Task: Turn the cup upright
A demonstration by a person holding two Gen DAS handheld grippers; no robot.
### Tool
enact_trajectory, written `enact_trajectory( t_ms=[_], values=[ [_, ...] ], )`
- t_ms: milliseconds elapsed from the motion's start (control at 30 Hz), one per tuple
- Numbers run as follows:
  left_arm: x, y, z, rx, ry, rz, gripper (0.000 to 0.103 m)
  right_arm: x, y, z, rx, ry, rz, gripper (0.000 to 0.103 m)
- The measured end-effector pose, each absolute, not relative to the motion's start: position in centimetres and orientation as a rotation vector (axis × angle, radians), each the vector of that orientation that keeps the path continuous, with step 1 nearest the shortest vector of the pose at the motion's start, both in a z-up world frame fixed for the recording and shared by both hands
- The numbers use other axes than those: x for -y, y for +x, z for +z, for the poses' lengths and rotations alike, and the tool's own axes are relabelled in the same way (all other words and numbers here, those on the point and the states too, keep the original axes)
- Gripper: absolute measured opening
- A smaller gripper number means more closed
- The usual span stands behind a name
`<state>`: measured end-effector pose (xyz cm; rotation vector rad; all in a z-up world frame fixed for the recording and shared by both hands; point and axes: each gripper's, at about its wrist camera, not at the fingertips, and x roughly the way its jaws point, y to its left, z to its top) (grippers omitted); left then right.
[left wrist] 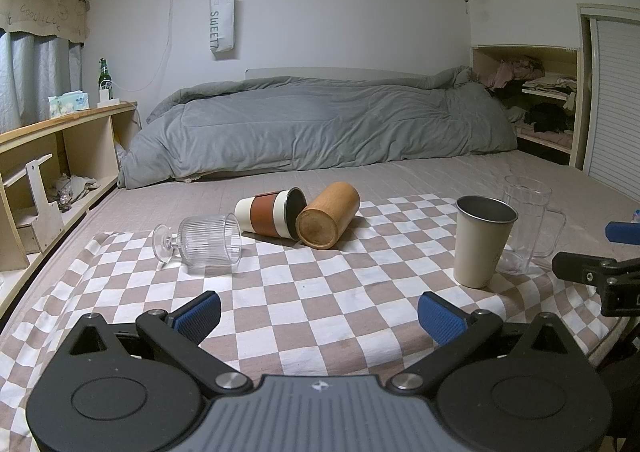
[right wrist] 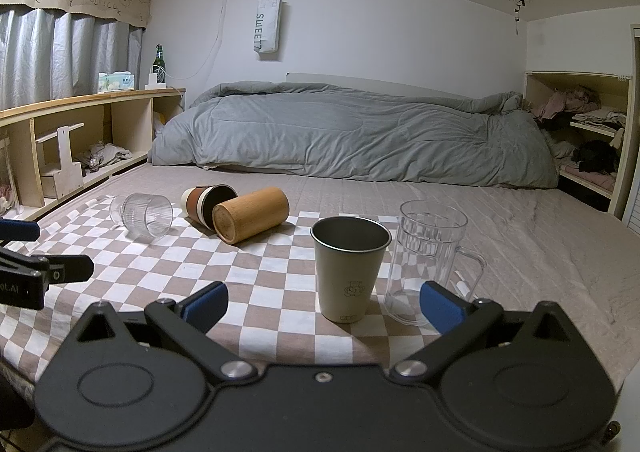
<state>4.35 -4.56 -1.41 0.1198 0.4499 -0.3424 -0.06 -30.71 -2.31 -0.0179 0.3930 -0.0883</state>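
Observation:
On a checkered cloth [left wrist: 320, 292] [right wrist: 260, 276] three cups lie on their sides: a ribbed stemmed glass [left wrist: 204, 238] [right wrist: 144, 214], a cream-and-brown cup [left wrist: 270, 212] [right wrist: 206, 202] and a wooden cup [left wrist: 326, 214] [right wrist: 252, 214]. A cream metal cup [left wrist: 482, 246] [right wrist: 348, 268] and a clear handled mug [left wrist: 526, 224] [right wrist: 428, 260] stand upright. My left gripper [left wrist: 320, 316] is open and empty, short of the cups. My right gripper [right wrist: 324, 304] is open and empty, just before the metal cup and mug.
The cloth lies on a bed with a grey duvet [left wrist: 320, 124] at the back. Wooden shelves [left wrist: 60, 156] run along the left, a closet shelf [left wrist: 548, 108] at right. Each gripper shows at the other view's edge [left wrist: 608, 268] [right wrist: 40, 268].

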Motion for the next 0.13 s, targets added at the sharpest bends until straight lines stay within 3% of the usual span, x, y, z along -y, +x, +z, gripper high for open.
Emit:
enact_trajectory(
  t_ms=[133],
  values=[
    [4.59,4.34,-1.44,-0.451,0.12,-0.339,0.103,30.73,-0.06,-2.31,-0.394,-0.019,-0.088,0.103]
  ],
)
